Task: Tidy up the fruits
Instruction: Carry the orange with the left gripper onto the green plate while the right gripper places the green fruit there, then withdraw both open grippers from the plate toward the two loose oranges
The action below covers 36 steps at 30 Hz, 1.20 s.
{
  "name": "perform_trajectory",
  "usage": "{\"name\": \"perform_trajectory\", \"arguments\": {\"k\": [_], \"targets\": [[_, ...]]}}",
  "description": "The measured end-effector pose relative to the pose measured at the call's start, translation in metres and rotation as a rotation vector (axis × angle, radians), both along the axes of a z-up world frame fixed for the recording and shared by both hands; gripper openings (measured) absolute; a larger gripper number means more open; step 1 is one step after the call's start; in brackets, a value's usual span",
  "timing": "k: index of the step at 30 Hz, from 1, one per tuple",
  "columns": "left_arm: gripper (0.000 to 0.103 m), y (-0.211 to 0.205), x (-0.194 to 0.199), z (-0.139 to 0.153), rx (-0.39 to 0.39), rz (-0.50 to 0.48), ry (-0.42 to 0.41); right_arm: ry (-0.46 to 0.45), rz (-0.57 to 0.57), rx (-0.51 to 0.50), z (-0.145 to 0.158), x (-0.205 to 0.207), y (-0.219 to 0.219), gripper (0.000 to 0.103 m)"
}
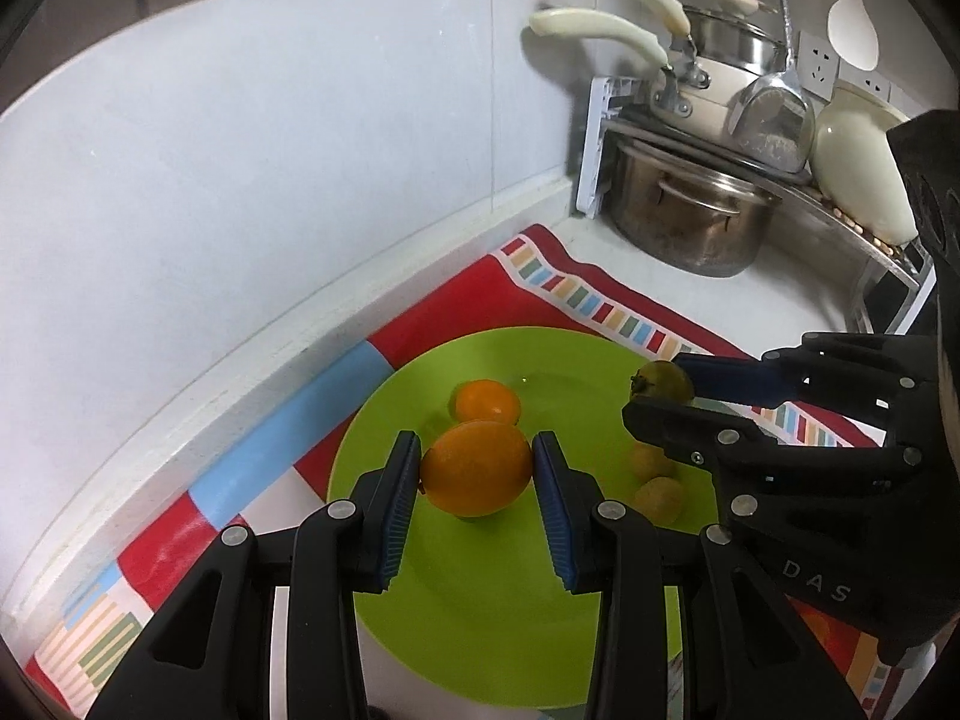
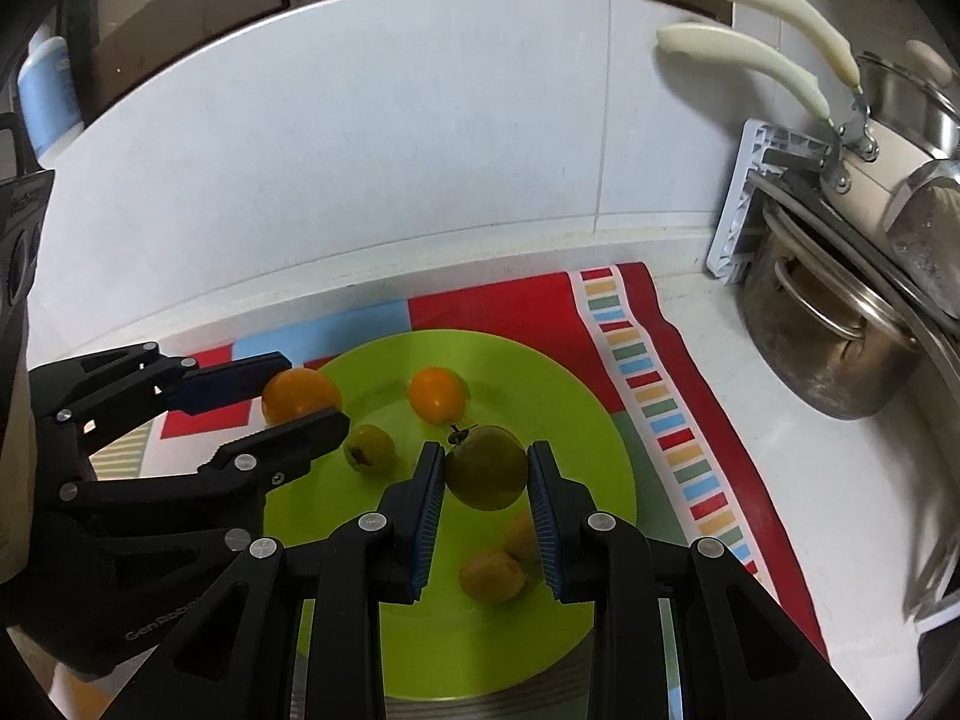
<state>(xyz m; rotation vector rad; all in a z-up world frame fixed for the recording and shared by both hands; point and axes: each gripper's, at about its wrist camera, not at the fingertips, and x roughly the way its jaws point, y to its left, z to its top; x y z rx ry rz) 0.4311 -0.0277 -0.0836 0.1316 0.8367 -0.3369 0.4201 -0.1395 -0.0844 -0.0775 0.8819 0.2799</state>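
Your left gripper [image 1: 475,468] clamps an orange [image 1: 477,468] over the plate [image 1: 480,648], your right gripper [image 2: 486,471] clamps a green fruit [image 2: 486,468]; only its view shows three yellow fruits, one at 10 o'clock.

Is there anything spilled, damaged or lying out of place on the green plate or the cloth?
Nothing stands out. The green plate lies flat on the striped cloth; loose fruits sit on it, nothing spilled.
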Motion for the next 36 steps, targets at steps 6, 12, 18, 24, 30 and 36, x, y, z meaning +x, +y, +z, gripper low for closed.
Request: {"name": "perform_trajectory", "arguments": {"k": [6,12,18,24,30,36], "targets": [[0.046,0.0,-0.004,0.005,0.0,0.002,-0.024,0.01,-0.02,0.025,-0.001,0.002,-0.004,0.03],[0.047,0.001,-0.018,0.016,0.01,0.013,-0.043,-0.001,-0.027,0.034,0.006,-0.005,-0.01,0.03],[0.047,0.002,-0.044,0.035,0.027,0.028,-0.086,-0.041,-0.017,0.057,0.025,-0.029,-0.014,0.03],[0.047,0.003,-0.073,0.057,0.012,0.043,-0.145,-0.089,0.004,0.068,0.048,-0.059,-0.013,0.031],[0.051,0.002,-0.106,0.073,-0.001,0.055,-0.175,-0.115,0.02,0.084,0.064,-0.09,-0.015,0.034],[0.054,0.0,-0.136,0.08,-0.03,0.074,-0.181,-0.149,0.026,0.082,0.077,-0.118,-0.022,0.038]]}}
